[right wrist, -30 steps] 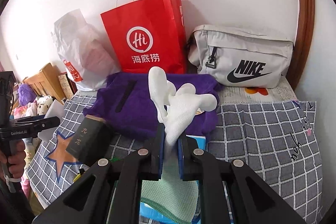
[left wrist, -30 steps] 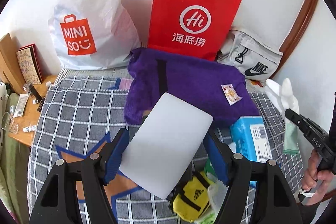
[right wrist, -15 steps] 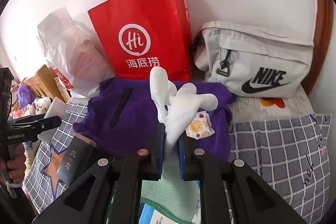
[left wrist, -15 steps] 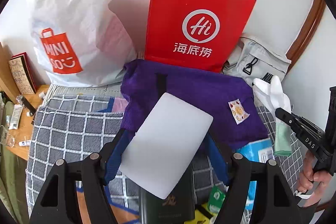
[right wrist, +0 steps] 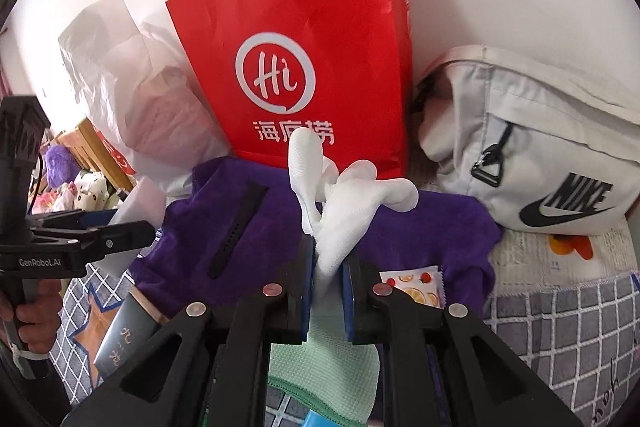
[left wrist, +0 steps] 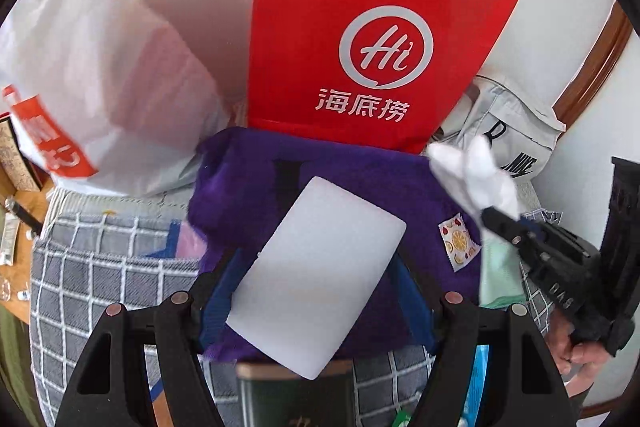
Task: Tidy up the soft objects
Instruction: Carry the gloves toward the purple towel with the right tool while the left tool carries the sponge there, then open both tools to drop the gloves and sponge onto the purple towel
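Note:
My left gripper [left wrist: 320,291] is shut on a flat white foam pad [left wrist: 320,275], held tilted above a purple cloth [left wrist: 248,187]. My right gripper [right wrist: 326,275] is shut on a white glove with a green cuff [right wrist: 340,203]; the glove also shows at the right of the left wrist view [left wrist: 476,175]. The purple cloth [right wrist: 208,227] lies on the checked bedspread with a black watch strap [right wrist: 236,231] on it. A red Hi paper bag [right wrist: 304,59] stands upright behind the cloth, close ahead of both grippers.
A white MINISO plastic bag [left wrist: 100,75] stands left of the red bag, a grey Nike bag [right wrist: 536,147] right of it. A fruit-print sachet [right wrist: 416,287] lies on the cloth. A dark box [right wrist: 124,339] lies on the grey checked bedspread [right wrist: 568,327]. A wooden bedside table [left wrist: 16,211] is at far left.
Both grippers have moved forward toward the red bag, which now looms larger. Each keeps its hold: foam pad in the left, glove in the right.

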A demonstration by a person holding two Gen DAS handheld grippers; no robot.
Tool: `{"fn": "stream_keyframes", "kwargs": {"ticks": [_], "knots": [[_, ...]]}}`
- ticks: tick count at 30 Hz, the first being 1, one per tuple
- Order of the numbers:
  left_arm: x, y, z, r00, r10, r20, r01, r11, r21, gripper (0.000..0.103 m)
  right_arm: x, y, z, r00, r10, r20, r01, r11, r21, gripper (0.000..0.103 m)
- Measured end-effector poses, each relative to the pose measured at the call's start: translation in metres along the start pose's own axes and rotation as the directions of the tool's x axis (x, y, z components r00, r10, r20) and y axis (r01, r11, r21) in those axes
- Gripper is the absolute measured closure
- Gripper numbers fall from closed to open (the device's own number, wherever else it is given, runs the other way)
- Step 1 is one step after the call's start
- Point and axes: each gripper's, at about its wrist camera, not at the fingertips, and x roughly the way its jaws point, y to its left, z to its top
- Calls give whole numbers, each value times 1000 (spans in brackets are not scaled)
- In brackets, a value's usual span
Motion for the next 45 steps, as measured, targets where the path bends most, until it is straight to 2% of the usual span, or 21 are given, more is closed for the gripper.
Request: {"fn": "stream_keyframes", "kwargs": {"ticks": [4, 8, 15, 20, 25, 34, 37, 39, 41, 45], "knots": [[22, 4, 1, 999, 19, -30, -19, 1000, 4, 31, 18, 5, -7, 999, 6, -44, -8, 999, -45, 88], [48, 7, -2, 993, 40, -107, -38, 999, 13, 31, 33, 7, -14, 996, -27, -86, 20, 997, -77, 88], [63, 5, -3, 990, 24, -139, -22, 1000, 21, 31, 46, -4, -19, 992, -31, -122, 28, 999, -31, 88], [79, 2, -7, 982, 8, -189, -6, 1000, 13, 31, 48, -7, -21, 990, -22, -137, 19, 1000, -23, 88], [87, -2, -8, 979, 14, -203, -11, 1000, 15, 31, 54, -6, -23, 987, -31, -155, 27, 999, -28, 88], [89, -2, -9, 977, 11, -212, -10, 1000, 5, 30, 57, -7, -22, 988, -36, -152, 36, 999, -5, 81], [89, 0, -8, 977, 3, -214, -5, 1000, -8, 27, 56, -7, -21, 988, -37, -147, 37, 999, -4, 67], [88, 3, -7, 976, -14, -215, 9, 1000, -25, 22, 56, -5, -20, 989, -34, -141, 33, 999, -10, 49], [86, 3, -7, 977, -20, -210, 15, 1000, -24, 20, 53, -5, -20, 990, -41, -132, 40, 999, -14, 39], [78, 7, -5, 980, -5, -198, -2, 999, -35, 20, 48, -8, -18, 991, -60, -117, 59, 998, -10, 35]]}}
